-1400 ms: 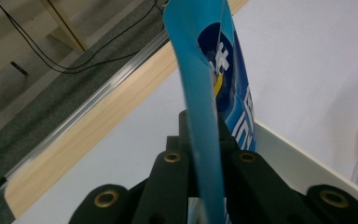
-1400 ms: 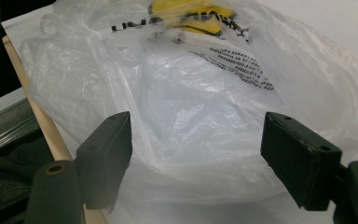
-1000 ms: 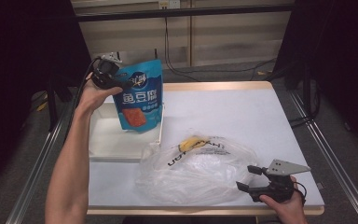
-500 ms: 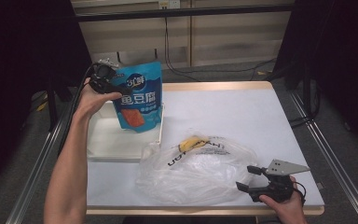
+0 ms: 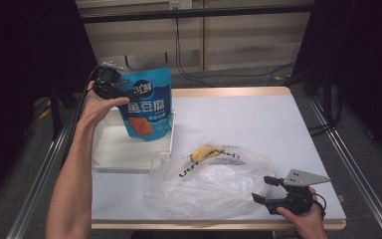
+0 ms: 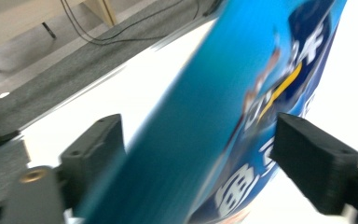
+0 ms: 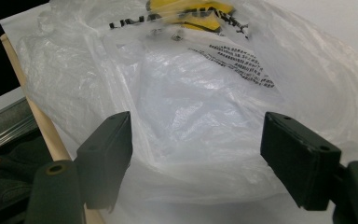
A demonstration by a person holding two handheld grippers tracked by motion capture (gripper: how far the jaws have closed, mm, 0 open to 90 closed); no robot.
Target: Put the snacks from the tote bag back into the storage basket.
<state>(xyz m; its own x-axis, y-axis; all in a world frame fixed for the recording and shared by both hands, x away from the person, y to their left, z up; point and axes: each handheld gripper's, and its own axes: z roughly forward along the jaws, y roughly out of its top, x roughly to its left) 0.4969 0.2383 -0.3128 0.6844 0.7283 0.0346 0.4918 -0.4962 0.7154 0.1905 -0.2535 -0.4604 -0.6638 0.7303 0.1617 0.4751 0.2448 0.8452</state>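
Note:
A blue snack pouch (image 5: 145, 105) with white lettering stands tilted over the white tray (image 5: 115, 152) at the left. My left gripper (image 5: 115, 88) is at its upper left corner, raised on an outstretched arm. In the left gripper view the blurred pouch (image 6: 223, 121) runs between the two jaws, which stand wide apart. A clear plastic bag (image 5: 214, 177) with black print lies at the table's front middle, a yellow item (image 5: 205, 151) inside it. My right gripper (image 5: 266, 189) is open at the bag's right edge. In the right gripper view the bag (image 7: 196, 112) lies just beyond the jaws.
The white table (image 5: 258, 119) has a wooden edge. Metal rails run along both sides. Cables lie on the grey floor behind the table. The far right part of the tabletop is bare.
The left hand and the pouch have shifted slightly left and down. The right gripper and the bag have stayed put.

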